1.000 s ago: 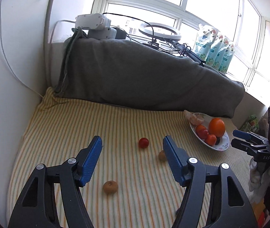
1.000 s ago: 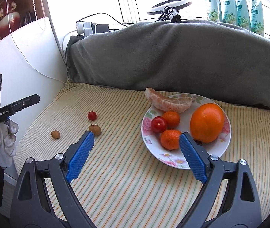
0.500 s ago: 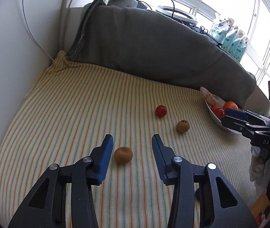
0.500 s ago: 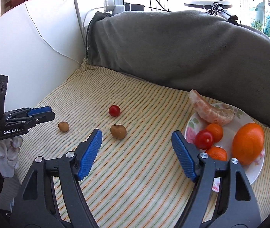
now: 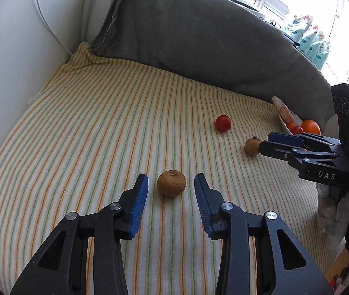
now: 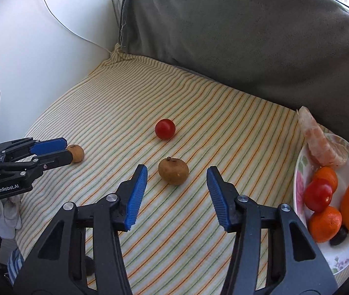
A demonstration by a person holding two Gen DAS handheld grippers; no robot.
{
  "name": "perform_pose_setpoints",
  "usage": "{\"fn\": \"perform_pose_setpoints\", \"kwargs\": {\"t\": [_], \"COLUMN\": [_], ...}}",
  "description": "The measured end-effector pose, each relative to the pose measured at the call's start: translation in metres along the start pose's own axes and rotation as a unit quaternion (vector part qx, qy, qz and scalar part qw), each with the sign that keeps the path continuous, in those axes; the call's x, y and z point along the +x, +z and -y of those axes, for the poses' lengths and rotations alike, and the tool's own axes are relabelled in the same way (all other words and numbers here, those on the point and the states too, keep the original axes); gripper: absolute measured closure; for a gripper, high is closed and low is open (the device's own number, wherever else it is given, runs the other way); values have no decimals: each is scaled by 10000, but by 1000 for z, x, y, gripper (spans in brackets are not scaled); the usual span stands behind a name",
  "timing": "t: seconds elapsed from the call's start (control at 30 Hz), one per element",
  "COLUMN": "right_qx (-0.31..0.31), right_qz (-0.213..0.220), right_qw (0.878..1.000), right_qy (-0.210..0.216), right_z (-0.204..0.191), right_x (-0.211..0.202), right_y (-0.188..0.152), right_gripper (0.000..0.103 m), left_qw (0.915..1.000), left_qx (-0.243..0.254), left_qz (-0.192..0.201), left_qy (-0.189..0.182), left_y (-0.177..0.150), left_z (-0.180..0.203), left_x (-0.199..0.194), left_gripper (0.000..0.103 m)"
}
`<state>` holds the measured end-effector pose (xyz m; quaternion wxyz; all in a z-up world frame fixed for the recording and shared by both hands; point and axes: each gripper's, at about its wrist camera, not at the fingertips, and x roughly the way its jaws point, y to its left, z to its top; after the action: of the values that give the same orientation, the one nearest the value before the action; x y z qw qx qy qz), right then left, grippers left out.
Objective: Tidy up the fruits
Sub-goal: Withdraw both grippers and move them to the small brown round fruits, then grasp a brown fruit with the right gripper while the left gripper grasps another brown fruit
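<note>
Both tongs have dropped, closing but still spread, around separate brown fruits (image 5: 171,183) (image 6: 173,174), untouched.

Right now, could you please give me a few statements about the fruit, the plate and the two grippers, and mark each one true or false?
1. The left gripper has a brown fruit between its closing jaws. True; the pads do not yet touch it.
2. The red tomato on the cloth lies on the plate. False; it lies on the striped cloth, apart from the plate.
3. The right gripper is closing around a second brown fruit. True.
4. The plate is bare. False; it holds oranges, a tomato and peeled segments.
</note>
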<state>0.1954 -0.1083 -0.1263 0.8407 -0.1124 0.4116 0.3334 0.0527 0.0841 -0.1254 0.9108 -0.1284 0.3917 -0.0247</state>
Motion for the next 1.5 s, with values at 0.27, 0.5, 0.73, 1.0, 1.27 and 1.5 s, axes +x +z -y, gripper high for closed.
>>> {"fn": "perform_pose_setpoints", "kwargs": {"t": [0.27, 0.5, 0.73, 1.0, 1.27, 1.5], "right_qx": [-34, 67, 22, 69, 316, 503], "right_qz": [-161, -310, -349, -289, 20, 380], "right_qw": [9999, 9995, 9994, 9995, 9995, 9979], "right_qy": [-37, 10, 4, -87, -77, -127], "right_z": [-4, -2, -6, -6, 6, 31], "right_x": [14, 26, 30, 26, -5, -44], "right_y": [5, 3, 5, 4, 4, 5], "right_gripper": [56, 65, 72, 72, 72, 72], "left_qw": [9998, 9995, 9993, 9994, 9984, 9969], "left_qx": [-54, -124, -176, -133, -183, 77], "left_qz": [-140, -183, -190, -158, -79, 24], "left_qy": [-120, -206, -263, -270, -527, -788], "left_y": [-2, -1, -1, 0, 3, 10], "left_z": [-3, -6, -8, -8, -1, 28], "left_x": [7, 11, 12, 9, 0, -9], "left_gripper": [72, 76, 78, 78, 78, 78]}}
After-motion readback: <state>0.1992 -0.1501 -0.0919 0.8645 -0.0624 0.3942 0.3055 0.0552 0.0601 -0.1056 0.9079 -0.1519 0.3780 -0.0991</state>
